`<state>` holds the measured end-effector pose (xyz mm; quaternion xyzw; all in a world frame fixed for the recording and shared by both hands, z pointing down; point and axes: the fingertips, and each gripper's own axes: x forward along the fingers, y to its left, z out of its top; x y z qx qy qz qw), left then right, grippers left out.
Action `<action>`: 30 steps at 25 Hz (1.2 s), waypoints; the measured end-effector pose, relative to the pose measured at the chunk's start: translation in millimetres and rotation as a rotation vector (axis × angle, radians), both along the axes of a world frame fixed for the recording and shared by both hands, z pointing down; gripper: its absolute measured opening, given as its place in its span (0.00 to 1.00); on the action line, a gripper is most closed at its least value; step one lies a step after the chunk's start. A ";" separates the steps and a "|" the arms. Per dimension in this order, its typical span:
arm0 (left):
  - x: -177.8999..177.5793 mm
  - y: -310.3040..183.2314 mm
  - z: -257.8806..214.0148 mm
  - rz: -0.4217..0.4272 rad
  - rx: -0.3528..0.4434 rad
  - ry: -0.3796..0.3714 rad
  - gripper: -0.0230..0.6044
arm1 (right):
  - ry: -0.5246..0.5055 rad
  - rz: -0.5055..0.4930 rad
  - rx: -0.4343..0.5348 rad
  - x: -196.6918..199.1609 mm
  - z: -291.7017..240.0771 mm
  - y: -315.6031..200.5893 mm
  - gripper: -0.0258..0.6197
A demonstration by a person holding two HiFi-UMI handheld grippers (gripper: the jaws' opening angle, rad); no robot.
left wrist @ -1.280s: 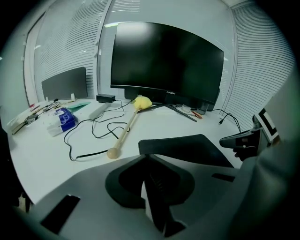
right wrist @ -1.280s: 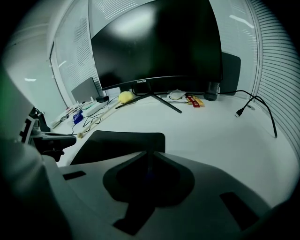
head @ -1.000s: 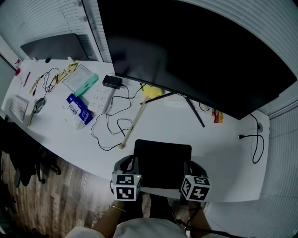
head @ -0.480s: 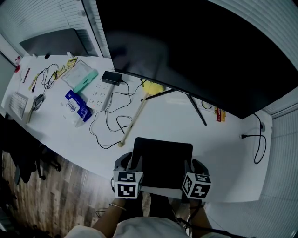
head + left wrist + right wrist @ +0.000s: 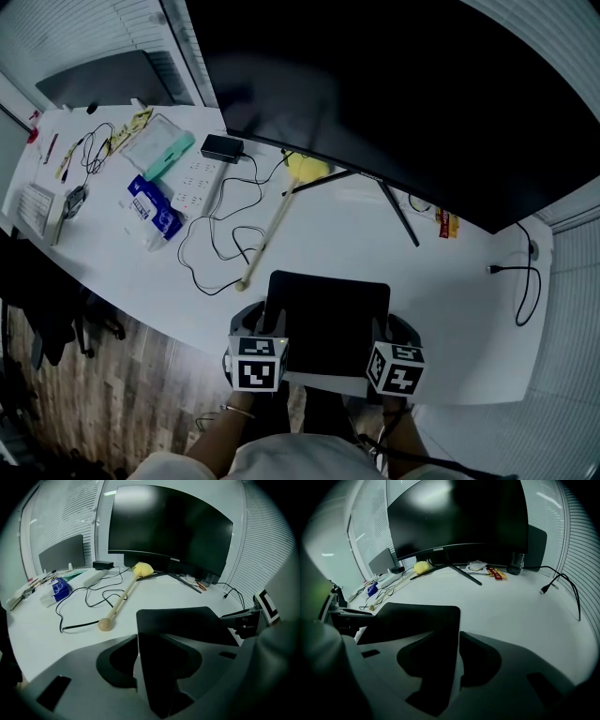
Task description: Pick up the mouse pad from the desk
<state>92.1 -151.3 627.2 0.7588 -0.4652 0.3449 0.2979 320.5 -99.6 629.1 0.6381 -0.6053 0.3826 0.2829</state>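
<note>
The black mouse pad (image 5: 328, 319) lies flat on the white desk (image 5: 441, 309) near its front edge, seen too in the left gripper view (image 5: 183, 620) and the right gripper view (image 5: 412, 616). My left gripper (image 5: 267, 328) sits at the pad's near left corner, and the pad's left edge runs between its jaws (image 5: 152, 663). At the near right corner, my right gripper (image 5: 384, 333) straddles the pad's right edge (image 5: 452, 658). Both grippers' jaws have just been opening and stand wide, open, not pressing on the thin pad.
A large dark monitor (image 5: 394, 94) on a thin-legged stand fills the back of the desk. A wooden stick with a yellow head (image 5: 267, 234) and a black cable (image 5: 211, 248) lie left of the pad. A power strip (image 5: 197, 178) and blue packet (image 5: 155, 211) are farther left.
Both grippers stay at the pad's near corners and the pad keeps its place. The head view has shifted slightly, nothing else visibly moved.
</note>
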 end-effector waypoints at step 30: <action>12.4 6.1 -0.9 0.058 -0.084 0.034 0.11 | -0.018 -0.035 0.008 -11.2 -2.6 -1.4 0.12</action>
